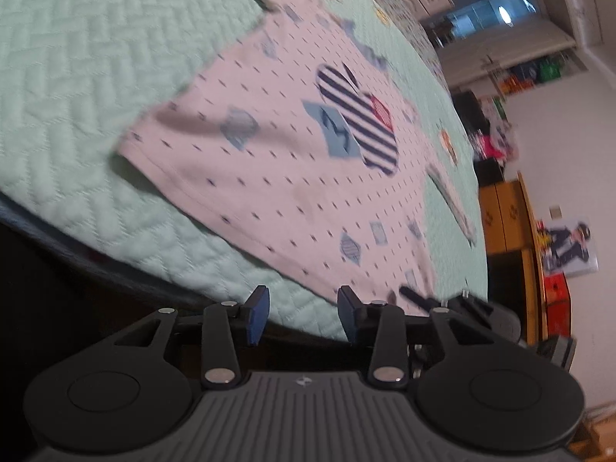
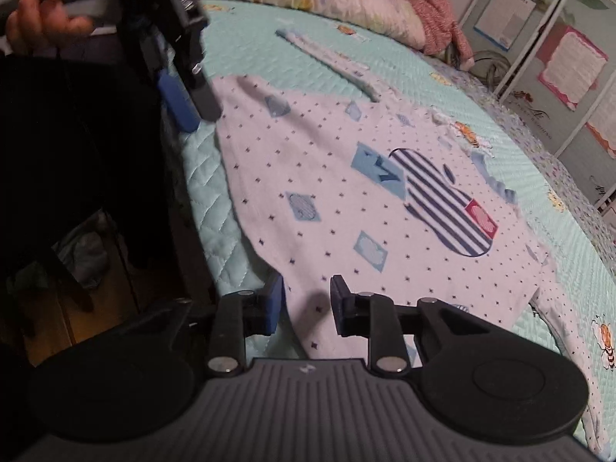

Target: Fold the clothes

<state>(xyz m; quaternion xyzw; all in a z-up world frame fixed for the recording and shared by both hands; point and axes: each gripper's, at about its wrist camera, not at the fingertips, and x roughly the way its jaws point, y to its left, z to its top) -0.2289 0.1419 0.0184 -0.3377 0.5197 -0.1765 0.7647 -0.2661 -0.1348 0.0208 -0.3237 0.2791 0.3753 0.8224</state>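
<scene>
Left wrist view shows the left gripper (image 1: 303, 310) hovering off the near edge of the bed (image 1: 77, 77), its jaws released with nothing between them. The shirt (image 1: 292, 161), a pale dotted top with a striped apple patch (image 1: 358, 115), lies spread flat on the mint quilt, hem toward the bed's edge, touching neither of these pads.

In the right wrist view the right gripper (image 2: 308, 300) sits over the near hem of the shirt (image 2: 346, 208). Its jaws stand partly apart with cloth seen below the gap; no pad presses on the fabric, so it grips nothing. The other gripper hangs near the far hem corner, a hand (image 2: 42, 11) on its handle.

The step appears to be taking hold of the hem at two points before a fold. To do it well, each gripper should probably come down on a corner, pinch one layer only without catching the quilt, and lift evenly so the fold line stays straight.
</scene>
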